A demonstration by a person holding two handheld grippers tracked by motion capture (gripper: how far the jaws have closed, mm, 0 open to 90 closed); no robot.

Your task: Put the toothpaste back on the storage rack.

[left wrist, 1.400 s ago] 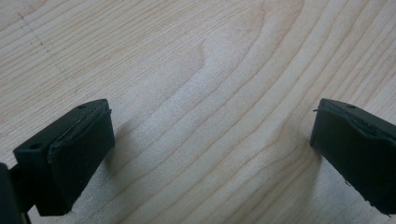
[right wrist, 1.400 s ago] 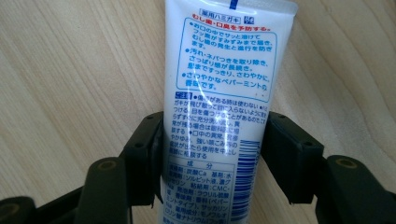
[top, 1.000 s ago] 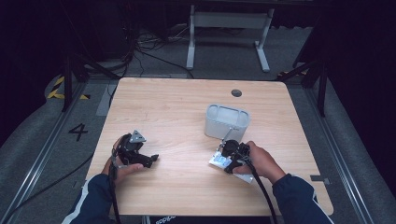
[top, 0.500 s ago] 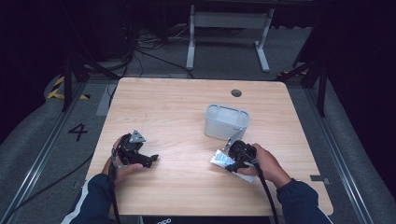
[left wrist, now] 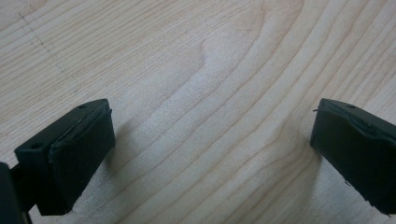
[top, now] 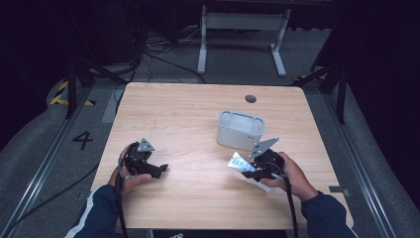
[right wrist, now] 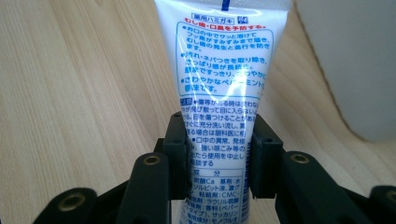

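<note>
Right gripper (right wrist: 219,158) had just been closing and pinched the white plastic toothpaste tube with blue Japanese print (right wrist: 223,79) across its lower body, pads squeezing both edges. From above, the tube (top: 236,161) stuck out of the right gripper (top: 250,168) towards table centre, apparently just off the wood, though the high view was too coarse to be sure. The likely target was the grey rounded plastic bin (top: 241,130), just beyond the tube.

To do this step well: keep the pinch firm but no tighter, since a soft tube would bulge or slip. Lift enough to clear the bin's rim, tip the free end down over the opening, and release only when most of the tube was inside.

Left gripper (left wrist: 205,154) sat spread wide, nothing between the jaws, hovering over or resting on bare wood at the near left (top: 156,168).

The light wood-grain tabletop (top: 188,114) was flat and uncluttered, with a round dark grommet (top: 250,98) near the far edge. Beyond it lay grey carpeted floor, a painted "4" (top: 82,140) at left, loose black cables (top: 153,54) and a white metal stand base (top: 242,29) in a dark room.
</note>
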